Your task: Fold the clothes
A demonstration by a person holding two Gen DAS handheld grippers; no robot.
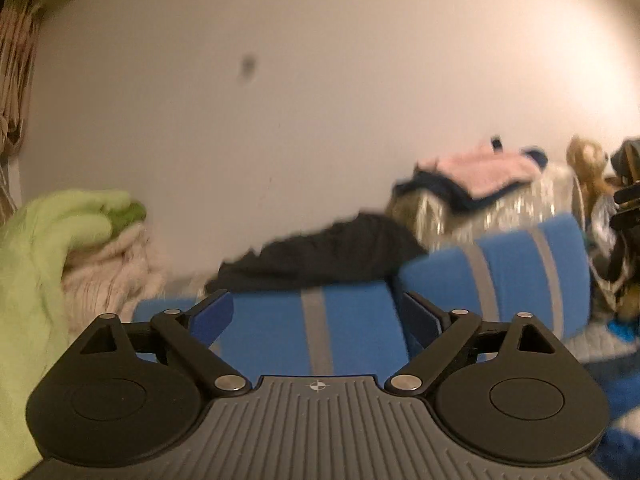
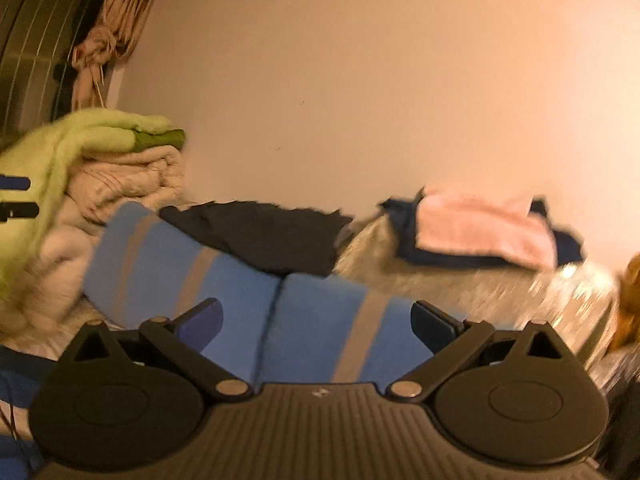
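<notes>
A blue garment with grey stripes lies bunched in front of both grippers; it also shows in the right wrist view. My left gripper is open, its blue pads wide apart just over the blue cloth. My right gripper is open too, its jaws spread over the same cloth. A dark garment lies behind the blue one, also in the right wrist view. Neither gripper holds anything.
A stack of green and cream folded cloth stands at the left. A pink and navy folded pile rests on a shiny wrapped bundle at the right. A plain wall is behind. The other gripper shows at the right edge.
</notes>
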